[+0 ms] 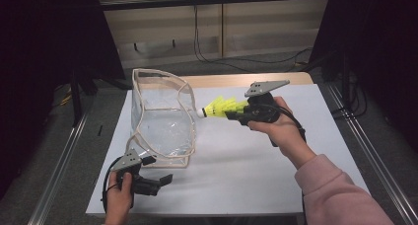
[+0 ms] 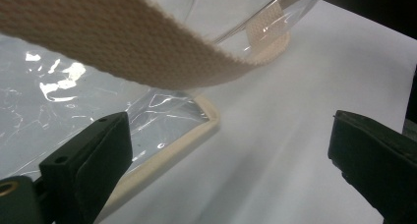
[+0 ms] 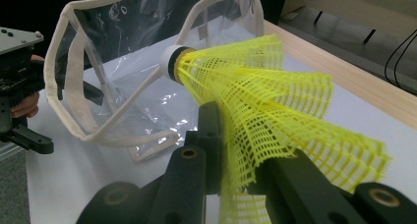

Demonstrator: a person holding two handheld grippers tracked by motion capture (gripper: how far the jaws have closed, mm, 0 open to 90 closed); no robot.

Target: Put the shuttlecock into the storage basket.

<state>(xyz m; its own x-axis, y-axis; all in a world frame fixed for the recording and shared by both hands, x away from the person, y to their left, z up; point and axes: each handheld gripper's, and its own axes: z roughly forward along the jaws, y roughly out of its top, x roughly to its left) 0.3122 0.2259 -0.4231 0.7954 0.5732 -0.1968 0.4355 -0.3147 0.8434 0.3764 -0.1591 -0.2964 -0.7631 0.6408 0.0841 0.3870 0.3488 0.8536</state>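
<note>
Pointing its white cork nose toward the clear bag, the yellow shuttlecock (image 1: pixel 219 108) lies with its long axis roughly level, nose to the left in the high view, skirt to the right. Right gripper (image 1: pixel 235 114) clamped on the skirt: in the right gripper view the black jaws pinch the flared mesh (image 3: pixel 275 111) from both sides, crumpling it at the base. Held above the table, just beside the bag's upper rim, apparently not touching it.

Shuttlecock: plastic, net-like skirt of small square cells in ribbed panels, flaring to a wide cone; rounded white cap with a dark band where it meets the skirt.

Bag (image 1: pixel 160 116): transparent, glossy, creased film, boxy, edged in cream woven webbing; stands on the white table sheet (image 1: pixel 236 161) with its mouth open upward. Webbing strap (image 2: pixel 123 47) shows a coarse weave in the left gripper view. Nothing visible inside the bag.

Left gripper (image 1: pixel 157 178): jaws wide apart, nothing between them, low on the sheet by the bag's near corner (image 2: pixel 196 121).
</note>
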